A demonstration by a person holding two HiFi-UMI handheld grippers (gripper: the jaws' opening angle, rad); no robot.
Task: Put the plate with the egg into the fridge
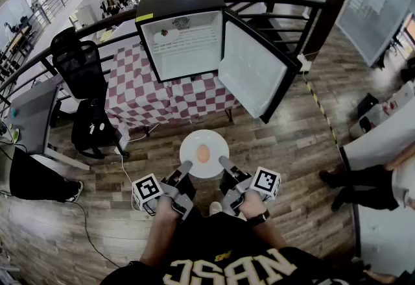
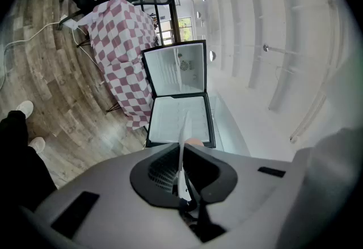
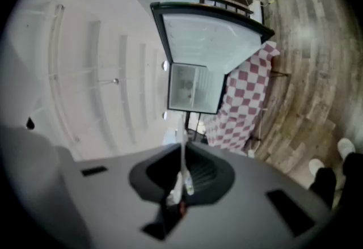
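Left claw [image 1: 185, 166] and right claw [image 1: 224, 161] each clench the plate [image 1: 192, 143] rim at opposite sides, so the egg [image 1: 203, 154] sits level. The fridge [image 1: 178, 3] stands open, far.

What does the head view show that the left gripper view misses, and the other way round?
Only the head view: the plate seen from above with the whole egg on it, and the left gripper and right gripper each clamped on its near rim. Only the left gripper view: the plate's rim edge-on, pinched between that gripper's jaws, and the ceiling. Both: the open fridge on the checked cloth.
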